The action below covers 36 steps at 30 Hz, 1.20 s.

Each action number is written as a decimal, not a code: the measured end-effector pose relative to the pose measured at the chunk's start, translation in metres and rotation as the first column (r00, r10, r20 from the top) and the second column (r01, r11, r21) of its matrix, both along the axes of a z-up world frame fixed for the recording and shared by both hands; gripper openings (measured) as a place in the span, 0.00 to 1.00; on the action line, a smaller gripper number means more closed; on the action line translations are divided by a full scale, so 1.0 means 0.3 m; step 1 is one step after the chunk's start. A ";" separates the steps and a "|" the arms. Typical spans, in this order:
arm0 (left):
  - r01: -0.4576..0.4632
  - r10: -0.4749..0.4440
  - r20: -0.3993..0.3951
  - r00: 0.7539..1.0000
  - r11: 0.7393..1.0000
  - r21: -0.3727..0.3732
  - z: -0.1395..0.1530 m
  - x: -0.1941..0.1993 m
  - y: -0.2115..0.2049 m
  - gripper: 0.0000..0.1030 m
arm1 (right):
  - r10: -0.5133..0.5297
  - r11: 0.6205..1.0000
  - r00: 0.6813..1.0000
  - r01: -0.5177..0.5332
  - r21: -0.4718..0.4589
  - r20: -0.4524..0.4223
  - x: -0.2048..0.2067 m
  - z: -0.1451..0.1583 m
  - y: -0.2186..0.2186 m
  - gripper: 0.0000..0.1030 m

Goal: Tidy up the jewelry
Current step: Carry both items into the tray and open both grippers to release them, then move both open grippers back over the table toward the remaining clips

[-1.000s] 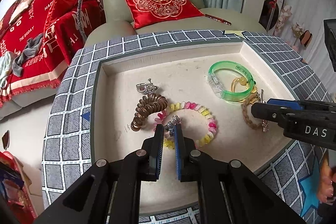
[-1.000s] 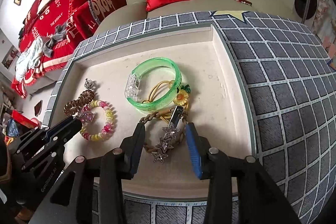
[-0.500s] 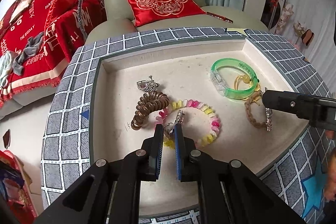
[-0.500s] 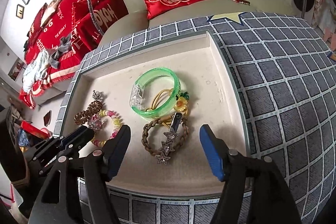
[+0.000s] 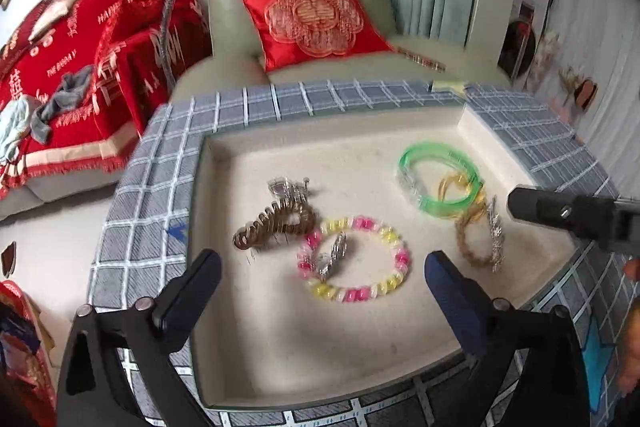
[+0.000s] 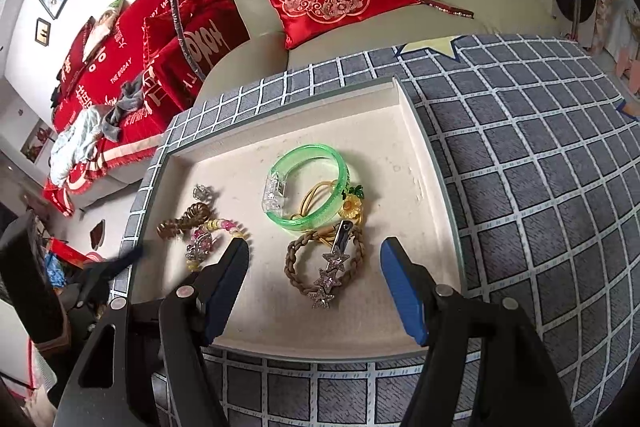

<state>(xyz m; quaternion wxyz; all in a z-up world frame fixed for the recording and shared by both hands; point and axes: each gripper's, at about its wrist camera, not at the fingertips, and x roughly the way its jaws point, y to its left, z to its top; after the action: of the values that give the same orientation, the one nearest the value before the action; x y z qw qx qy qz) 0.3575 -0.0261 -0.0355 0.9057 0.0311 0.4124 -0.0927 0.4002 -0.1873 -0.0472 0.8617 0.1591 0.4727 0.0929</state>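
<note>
Jewelry's all sitting in one shallow cream tray point(image 6: 424, 163): one green bangle point(image 6: 306, 187), one braided band point(image 6: 324, 259) with a star clip point(image 6: 330, 275), one pink-yellow bead bracelet point(image 5: 354, 259), one brown coil tie point(image 5: 274, 223). Left gripper point(image 5: 320, 291) just popped wide open, nothing in it; right gripper point(image 6: 314, 285) gapes empty over the band.
</note>
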 end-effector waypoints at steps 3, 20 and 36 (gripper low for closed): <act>0.007 -0.007 -0.001 1.000 1.000 0.010 0.023 -0.010 0.001 1.00 | -0.002 1.000 1.000 0.002 -0.006 0.004 -0.012 0.014 -0.004 0.70; 0.032 -0.032 0.009 0.999 0.999 -0.007 0.104 -0.214 0.047 1.00 | 0.005 1.000 0.997 -0.003 -0.020 0.080 -0.235 0.134 0.002 1.00; 0.037 -0.040 -0.072 0.997 0.998 -0.044 0.049 -0.506 0.093 1.00 | 0.031 1.000 0.999 -0.031 -0.003 -0.012 -0.446 0.082 0.011 1.00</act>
<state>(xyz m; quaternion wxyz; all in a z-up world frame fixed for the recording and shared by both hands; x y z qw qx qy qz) 0.2057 0.0018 -0.0207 0.8885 0.0164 0.4426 -0.1197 0.2663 -0.1841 -0.0228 0.8576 0.1511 0.4804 0.1044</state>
